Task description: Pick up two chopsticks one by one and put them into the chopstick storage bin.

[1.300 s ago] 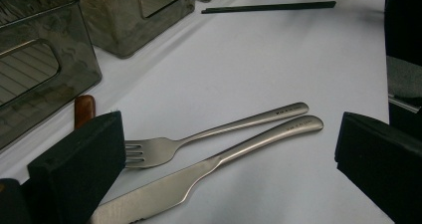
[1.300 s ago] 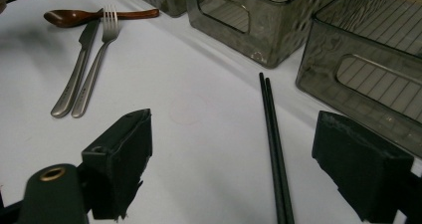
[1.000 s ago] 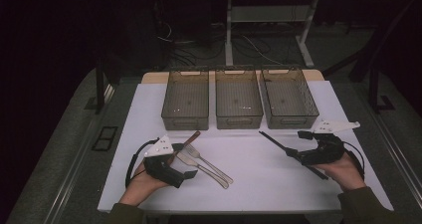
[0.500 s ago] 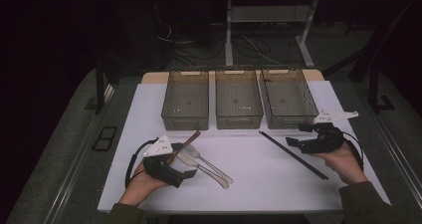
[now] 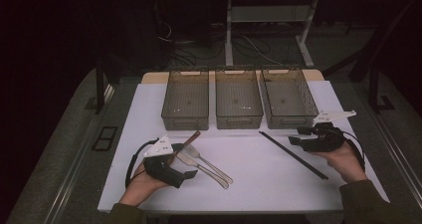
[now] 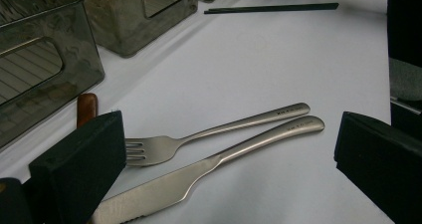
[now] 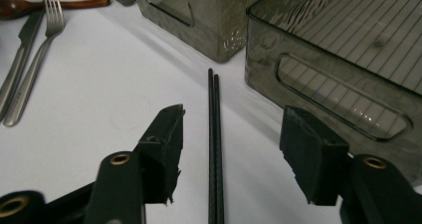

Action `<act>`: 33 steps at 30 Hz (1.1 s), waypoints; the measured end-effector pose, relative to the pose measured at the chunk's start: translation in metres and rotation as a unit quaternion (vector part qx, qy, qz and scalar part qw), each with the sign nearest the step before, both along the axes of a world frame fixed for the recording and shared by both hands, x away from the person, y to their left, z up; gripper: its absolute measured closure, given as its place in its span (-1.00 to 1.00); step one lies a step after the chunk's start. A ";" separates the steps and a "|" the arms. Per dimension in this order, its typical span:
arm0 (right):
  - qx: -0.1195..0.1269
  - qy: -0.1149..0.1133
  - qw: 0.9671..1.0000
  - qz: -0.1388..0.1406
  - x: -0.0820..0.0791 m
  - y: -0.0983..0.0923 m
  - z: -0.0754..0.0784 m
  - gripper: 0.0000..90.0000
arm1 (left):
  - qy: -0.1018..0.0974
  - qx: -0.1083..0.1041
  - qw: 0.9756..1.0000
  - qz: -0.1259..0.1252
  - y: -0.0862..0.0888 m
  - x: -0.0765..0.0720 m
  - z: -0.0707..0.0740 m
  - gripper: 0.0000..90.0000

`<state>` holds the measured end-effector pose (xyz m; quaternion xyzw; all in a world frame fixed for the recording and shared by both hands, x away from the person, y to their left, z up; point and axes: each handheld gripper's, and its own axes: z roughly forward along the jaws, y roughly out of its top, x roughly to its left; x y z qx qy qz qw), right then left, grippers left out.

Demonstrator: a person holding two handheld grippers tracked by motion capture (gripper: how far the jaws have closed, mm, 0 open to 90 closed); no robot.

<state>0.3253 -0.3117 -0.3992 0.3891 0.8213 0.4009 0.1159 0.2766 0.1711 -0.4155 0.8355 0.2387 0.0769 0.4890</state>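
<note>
Three clear bins stand side by side along the far edge of the white worktop; the near half lies mostly bare, with open room between the two hands. The black chopsticks lie as a pair on the surface, slanting from just in front of the right bin toward the near right corner. The right gripper sits low over them, jaws partly apart and just now closing, one on each side of the sticks, pads not yet pressing. Near the left edge, the left gripper rests with jaws spread wide and gripping nothing, the fork and knife lying between them, beside a wooden spoon
</note>
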 end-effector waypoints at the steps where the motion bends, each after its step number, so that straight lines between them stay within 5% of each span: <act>1: -0.002 0.003 1.000 0.001 0.000 0.000 -0.001 0.07 | 0.000 0.000 1.000 0.000 0.000 0.000 0.000 -1.00; 33: -0.079 0.071 0.994 0.024 -0.001 0.000 -0.026 0.77 | 0.000 -0.002 1.000 0.004 0.002 -0.001 0.000 -1.00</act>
